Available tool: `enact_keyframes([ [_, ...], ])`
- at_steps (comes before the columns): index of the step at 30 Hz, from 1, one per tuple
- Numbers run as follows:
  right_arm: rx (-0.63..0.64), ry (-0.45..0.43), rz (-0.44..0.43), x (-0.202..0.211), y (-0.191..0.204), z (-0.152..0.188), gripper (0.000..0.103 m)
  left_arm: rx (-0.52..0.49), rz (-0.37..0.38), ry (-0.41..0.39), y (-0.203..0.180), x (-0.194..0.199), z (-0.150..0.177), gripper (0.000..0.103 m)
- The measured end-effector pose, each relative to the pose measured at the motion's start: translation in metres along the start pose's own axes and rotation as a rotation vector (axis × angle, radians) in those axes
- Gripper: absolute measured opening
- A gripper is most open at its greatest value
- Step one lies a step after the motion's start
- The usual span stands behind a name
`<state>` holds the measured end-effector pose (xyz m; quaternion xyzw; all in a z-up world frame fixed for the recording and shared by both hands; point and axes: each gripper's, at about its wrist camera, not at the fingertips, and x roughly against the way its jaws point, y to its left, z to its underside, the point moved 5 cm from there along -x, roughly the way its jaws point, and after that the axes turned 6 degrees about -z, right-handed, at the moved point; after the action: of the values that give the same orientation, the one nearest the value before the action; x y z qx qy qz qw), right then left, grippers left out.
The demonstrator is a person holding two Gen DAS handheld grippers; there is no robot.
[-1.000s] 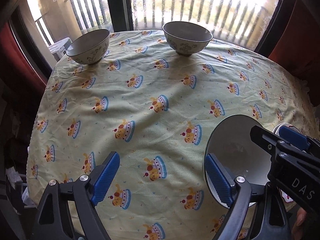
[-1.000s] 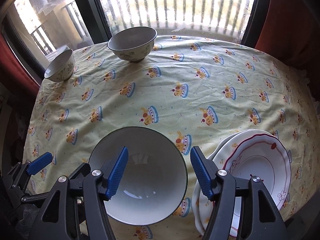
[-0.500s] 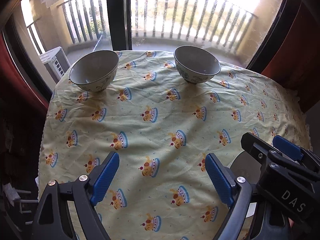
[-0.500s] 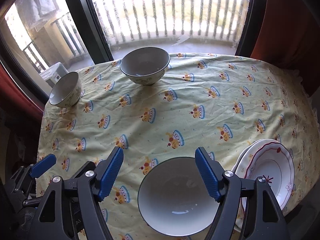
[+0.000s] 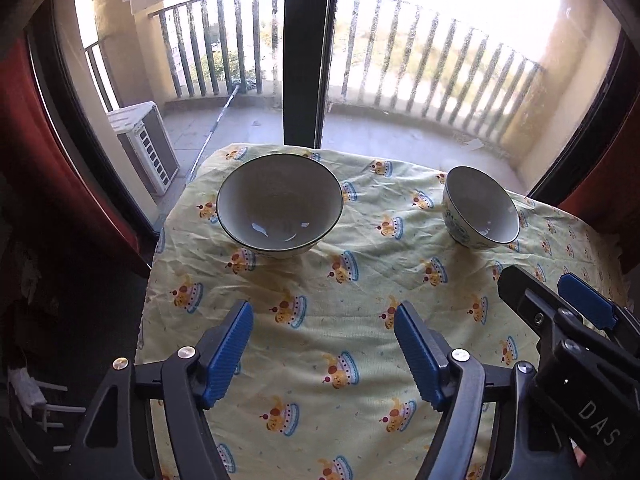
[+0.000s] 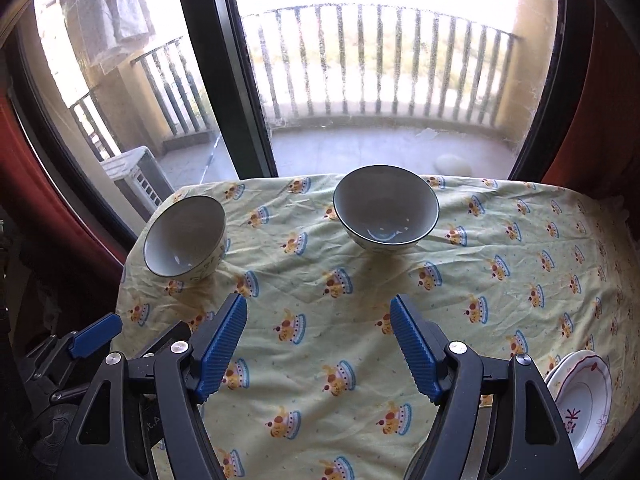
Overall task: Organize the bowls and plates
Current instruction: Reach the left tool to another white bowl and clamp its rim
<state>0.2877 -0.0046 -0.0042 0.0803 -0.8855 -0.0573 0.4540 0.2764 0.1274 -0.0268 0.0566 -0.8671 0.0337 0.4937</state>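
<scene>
Ahead of the empty, closing left gripper and the wide, empty right gripper, two glazed bowls look rigid, slippery and breakable, best pinched across a rim wall.

The white letters "DAS" stand on the black body of the right tool, seen just beside the left tool; nothing else is legible.
</scene>
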Motion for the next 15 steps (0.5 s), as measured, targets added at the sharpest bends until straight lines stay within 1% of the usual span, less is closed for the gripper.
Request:
enact_keyframes([
  [2, -0.009, -0.011, -0.012, -0.008, 0.010, -0.007, 0.077, -0.007, -0.014, -0.018, 0.010, -0.005, -0.009, 0.074],
  [4, -0.017, -0.014, -0.005, -0.019, 0.018, -0.013, 0.077, -0.018, -0.037, -0.024, 0.019, -0.012, -0.018, 0.073],
  [7, -0.017, -0.018, 0.003, -0.036, 0.032, -0.021, 0.077, -0.042, -0.071, -0.048, 0.030, -0.023, -0.031, 0.065],
  [10, -0.030, 0.019, 0.011, -0.058, 0.041, -0.028, 0.077, -0.062, -0.117, -0.072, 0.039, -0.037, -0.043, 0.065],
  [12, -0.029, 0.018, 0.027, -0.070, 0.046, -0.033, 0.077, -0.060, -0.128, -0.072, 0.046, -0.049, -0.050, 0.064],
  [15, -0.025, 0.026, 0.040, -0.089, 0.054, -0.038, 0.077, -0.055, -0.126, -0.062, 0.053, -0.068, -0.057, 0.059],
])
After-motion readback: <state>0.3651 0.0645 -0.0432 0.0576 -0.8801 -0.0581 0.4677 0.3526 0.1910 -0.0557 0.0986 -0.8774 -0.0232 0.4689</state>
